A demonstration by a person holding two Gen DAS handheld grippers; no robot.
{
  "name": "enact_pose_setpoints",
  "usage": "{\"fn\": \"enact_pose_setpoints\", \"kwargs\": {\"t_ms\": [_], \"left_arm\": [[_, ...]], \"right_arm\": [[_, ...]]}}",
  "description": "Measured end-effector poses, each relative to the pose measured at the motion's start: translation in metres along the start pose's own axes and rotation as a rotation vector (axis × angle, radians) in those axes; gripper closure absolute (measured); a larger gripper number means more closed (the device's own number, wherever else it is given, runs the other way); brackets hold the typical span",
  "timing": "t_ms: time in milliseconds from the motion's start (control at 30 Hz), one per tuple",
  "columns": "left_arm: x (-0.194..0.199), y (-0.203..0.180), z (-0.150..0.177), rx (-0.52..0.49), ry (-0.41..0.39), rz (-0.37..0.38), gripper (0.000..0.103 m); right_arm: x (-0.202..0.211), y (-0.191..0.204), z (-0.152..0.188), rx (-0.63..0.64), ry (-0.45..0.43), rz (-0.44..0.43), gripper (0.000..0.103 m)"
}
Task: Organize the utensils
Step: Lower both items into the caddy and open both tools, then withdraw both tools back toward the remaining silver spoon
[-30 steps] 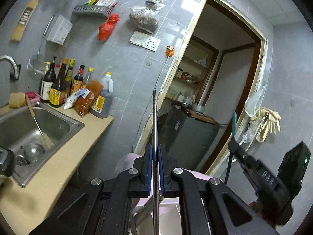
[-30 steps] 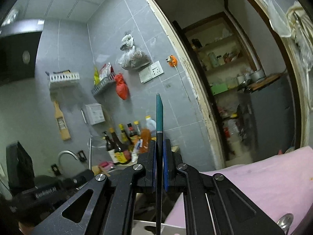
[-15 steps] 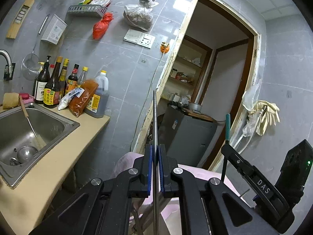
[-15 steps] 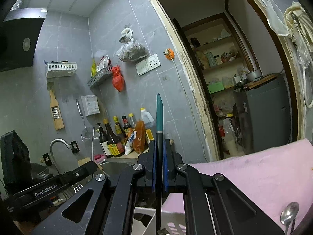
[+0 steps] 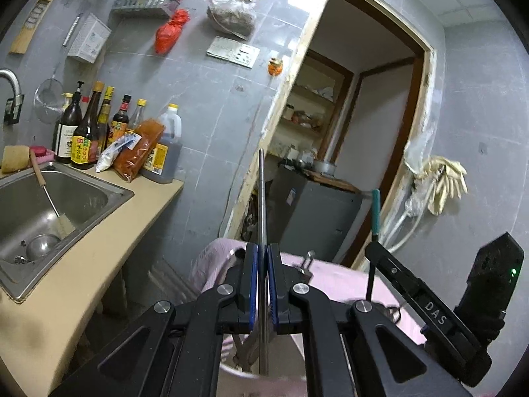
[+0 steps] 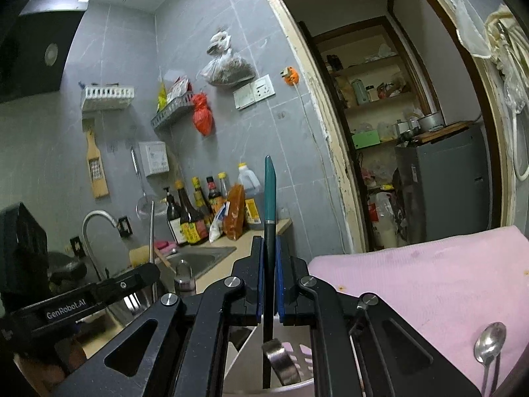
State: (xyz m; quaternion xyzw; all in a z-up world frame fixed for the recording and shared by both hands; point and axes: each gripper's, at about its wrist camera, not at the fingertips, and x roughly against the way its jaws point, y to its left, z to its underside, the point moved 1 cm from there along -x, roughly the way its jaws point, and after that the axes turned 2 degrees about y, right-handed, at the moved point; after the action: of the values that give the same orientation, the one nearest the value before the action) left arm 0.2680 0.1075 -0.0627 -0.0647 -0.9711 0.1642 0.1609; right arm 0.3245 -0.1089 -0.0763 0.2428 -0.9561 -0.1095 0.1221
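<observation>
My left gripper [image 5: 261, 264] is shut on the thin handle of a steel utensil [image 5: 261, 192], which stands upright over the rim of a white utensil holder [image 5: 231, 369]. My right gripper [image 6: 270, 264] is shut on a utensil with a teal and black handle [image 6: 269, 192], also upright. Its lower end hangs inside the slotted white holder [image 6: 302, 354] beside a steel piece [image 6: 281, 359]. Each view shows the other gripper to the side: the right gripper [image 5: 372, 248] with the teal handle [image 5: 376, 208], the left gripper [image 6: 148, 269] with the steel handle [image 6: 152, 228].
A pink cloth [image 6: 429, 274] covers the table, with a steel spoon [image 6: 489, 340] lying on it at the right. To the left are a steel sink [image 5: 49, 205], a beige counter [image 5: 109, 248] and several sauce bottles [image 5: 89, 132]. A doorway with a grey cabinet [image 5: 314, 211] lies ahead.
Both grippers have sunk with their utensils still held. The holder and more of the pink cloth have come into view beneath them, and the spoon on the cloth now shows.
</observation>
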Motion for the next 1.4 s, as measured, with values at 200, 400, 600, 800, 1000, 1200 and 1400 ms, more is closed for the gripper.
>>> {"fn": "enact_pose_setpoints", "kwargs": {"t_ms": [200, 400, 600, 800, 1000, 1200, 1400], "left_arm": [[0.006, -0.006, 0.005, -0.059, 0.127, 0.034, 0.096], [0.026, -0.01, -0.003, 0.009, 0.126, 0.021, 0.057], [0.04, -0.032, -0.013, 0.021, 0.109, -0.036, 0.042], [0.052, -0.077, -0.012, -0.009, 0.082, -0.074, 0.02], [0.054, -0.131, 0.005, -0.051, 0.043, -0.127, 0.005], [0.049, -0.174, 0.029, -0.089, 0.012, -0.174, 0.002], [0.034, -0.201, 0.054, -0.101, 0.059, -0.17, 0.002]], "right_arm": [[0.013, -0.003, -0.013, -0.006, 0.08, -0.049, 0.085], [0.055, -0.008, -0.044, -0.031, 0.042, -0.069, 0.07], [0.103, -0.033, -0.073, -0.019, -0.002, 0.013, 0.039], [0.148, -0.076, -0.085, 0.032, -0.016, 0.159, 0.004], [0.177, -0.108, -0.089, 0.087, -0.023, 0.267, 0.002], [0.194, -0.139, -0.082, 0.098, 0.009, 0.311, 0.001], [0.195, -0.168, -0.068, 0.089, 0.049, 0.328, 0.001]]}}
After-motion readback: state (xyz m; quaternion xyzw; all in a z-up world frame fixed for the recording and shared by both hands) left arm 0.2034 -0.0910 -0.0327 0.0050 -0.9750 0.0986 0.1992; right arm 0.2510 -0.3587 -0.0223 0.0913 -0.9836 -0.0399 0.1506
